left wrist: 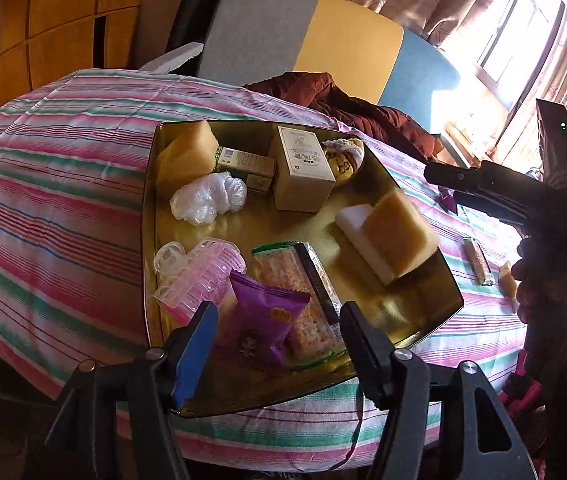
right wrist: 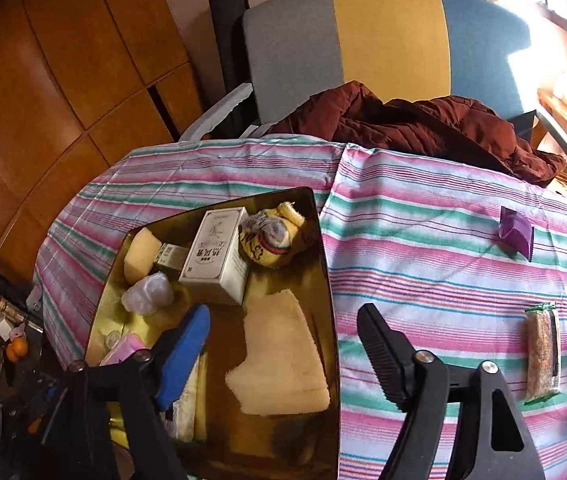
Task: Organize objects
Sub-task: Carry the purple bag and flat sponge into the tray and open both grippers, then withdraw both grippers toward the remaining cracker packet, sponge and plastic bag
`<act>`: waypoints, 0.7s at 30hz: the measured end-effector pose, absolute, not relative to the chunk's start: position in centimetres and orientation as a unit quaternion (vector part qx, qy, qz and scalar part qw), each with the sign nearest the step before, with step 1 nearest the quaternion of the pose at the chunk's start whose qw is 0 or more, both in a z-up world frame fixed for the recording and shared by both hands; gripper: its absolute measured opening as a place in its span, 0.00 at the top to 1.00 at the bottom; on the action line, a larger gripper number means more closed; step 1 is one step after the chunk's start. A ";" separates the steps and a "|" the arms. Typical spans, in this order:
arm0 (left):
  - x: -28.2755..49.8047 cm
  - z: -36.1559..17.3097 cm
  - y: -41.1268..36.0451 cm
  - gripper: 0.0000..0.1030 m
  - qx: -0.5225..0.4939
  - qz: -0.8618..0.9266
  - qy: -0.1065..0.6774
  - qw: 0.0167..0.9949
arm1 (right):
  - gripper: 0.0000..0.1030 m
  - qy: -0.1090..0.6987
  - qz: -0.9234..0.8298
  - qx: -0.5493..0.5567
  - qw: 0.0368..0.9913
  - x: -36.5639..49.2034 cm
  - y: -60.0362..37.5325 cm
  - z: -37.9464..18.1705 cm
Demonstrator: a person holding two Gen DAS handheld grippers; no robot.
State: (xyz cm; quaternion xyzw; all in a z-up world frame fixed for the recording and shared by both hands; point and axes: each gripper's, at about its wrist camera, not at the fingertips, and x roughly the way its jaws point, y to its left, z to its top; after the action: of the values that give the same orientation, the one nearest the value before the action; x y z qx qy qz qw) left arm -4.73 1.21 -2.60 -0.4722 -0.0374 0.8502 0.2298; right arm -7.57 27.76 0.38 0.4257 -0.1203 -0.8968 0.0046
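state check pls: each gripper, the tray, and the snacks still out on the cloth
left gripper: open, purple packet between the jaws, unpinched
right gripper: open, empty
gold tray: loaded, on the striped cloth
purple packet: in tray
purple snack: on cloth, outside tray
cereal bar: on cloth, outside tray

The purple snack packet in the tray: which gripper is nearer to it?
Left. The left gripper stands open around the purple snack packet; the right gripper is open over the tray's far side.

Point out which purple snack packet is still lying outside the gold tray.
The purple packet alone on the striped cloth, far right of the gold tray. The other purple packet lies inside the tray, atop a rice cracker pack.
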 end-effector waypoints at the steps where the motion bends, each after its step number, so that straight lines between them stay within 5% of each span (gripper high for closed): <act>1: -4.7 -2.5 1.1 0.38 -0.471 0.852 -0.038 0.228 | 0.19 -0.119 -0.897 0.427 -0.001 -7.7 27.8 0.3; 4: -4.9 -2.5 0.9 0.38 -0.471 0.853 -0.043 0.221 | 0.10 -0.117 -0.896 0.429 -0.003 -7.4 27.6 0.1; 21: -4.2 -1.1 1.5 0.38 -0.438 0.881 -0.010 0.181 | 0.00 -0.071 -0.908 0.413 -0.022 -1.3 26.2 -0.4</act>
State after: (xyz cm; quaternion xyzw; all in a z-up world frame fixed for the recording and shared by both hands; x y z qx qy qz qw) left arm -4.18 1.47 -1.15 -0.4378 -0.0096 0.8806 0.1812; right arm -1.31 26.18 -0.39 0.4132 -0.0708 -0.9076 -0.0224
